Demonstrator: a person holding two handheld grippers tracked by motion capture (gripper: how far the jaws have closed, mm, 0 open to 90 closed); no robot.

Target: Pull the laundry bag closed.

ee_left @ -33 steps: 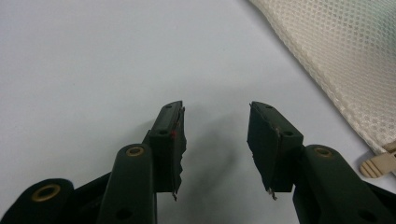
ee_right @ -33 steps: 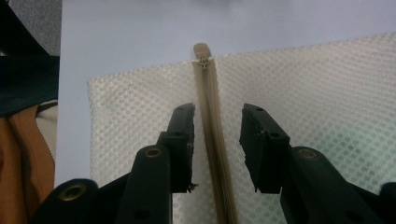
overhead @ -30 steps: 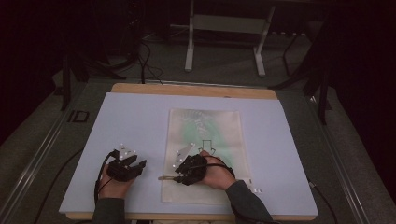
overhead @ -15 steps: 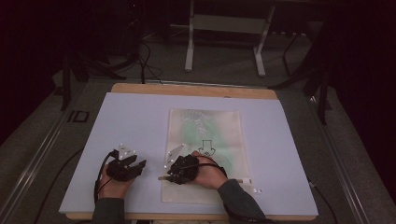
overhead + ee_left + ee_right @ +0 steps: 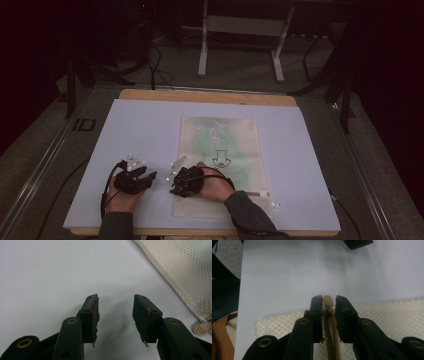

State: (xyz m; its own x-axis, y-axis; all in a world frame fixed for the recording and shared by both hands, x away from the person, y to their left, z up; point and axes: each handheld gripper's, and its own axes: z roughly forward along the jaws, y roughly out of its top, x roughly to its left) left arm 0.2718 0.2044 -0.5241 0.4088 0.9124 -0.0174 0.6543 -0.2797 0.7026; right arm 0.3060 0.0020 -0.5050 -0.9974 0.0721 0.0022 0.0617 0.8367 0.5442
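Mesh bag (image 5: 387, 312), zip pull (image 5: 327, 300) in R claw (image 5: 328, 302)

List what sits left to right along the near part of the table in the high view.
Left gripper, open → right gripper, closed on the zipper pull → mesh bag → small white bits on the white table sheet.

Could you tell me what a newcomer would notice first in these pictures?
Probably the pale mesh bag with its black arrow print, lying flat on the white board. Next, the right gripper at the bag's near left edge, jaws just closing around its beige zipper pull, and the left gripper open beside it.
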